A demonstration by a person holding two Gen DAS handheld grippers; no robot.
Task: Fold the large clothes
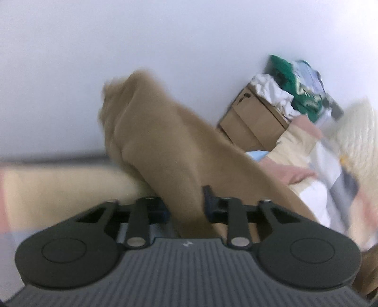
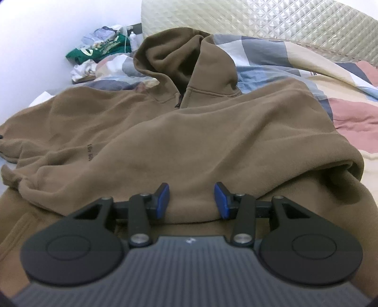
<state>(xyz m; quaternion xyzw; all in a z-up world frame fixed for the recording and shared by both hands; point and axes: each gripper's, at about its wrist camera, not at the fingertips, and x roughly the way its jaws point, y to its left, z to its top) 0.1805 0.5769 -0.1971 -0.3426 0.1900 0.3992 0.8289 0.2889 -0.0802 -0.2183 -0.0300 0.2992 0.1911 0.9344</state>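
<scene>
A large brown hoodie lies spread on the bed, hood toward the headboard, one sleeve folded across its chest. My right gripper sits low over the hoodie's lower part, jaws apart, with a fold of fabric bulging between the blue pads; it does not pinch it. In the blurred left wrist view my left gripper is shut on a thick strip of the same brown hoodie, which rises from the jaws and stands lifted in front of the white wall.
The bed has a patchwork quilt and a quilted cream headboard. A cardboard box heaped with green and white clothes stands by the wall beside the bed.
</scene>
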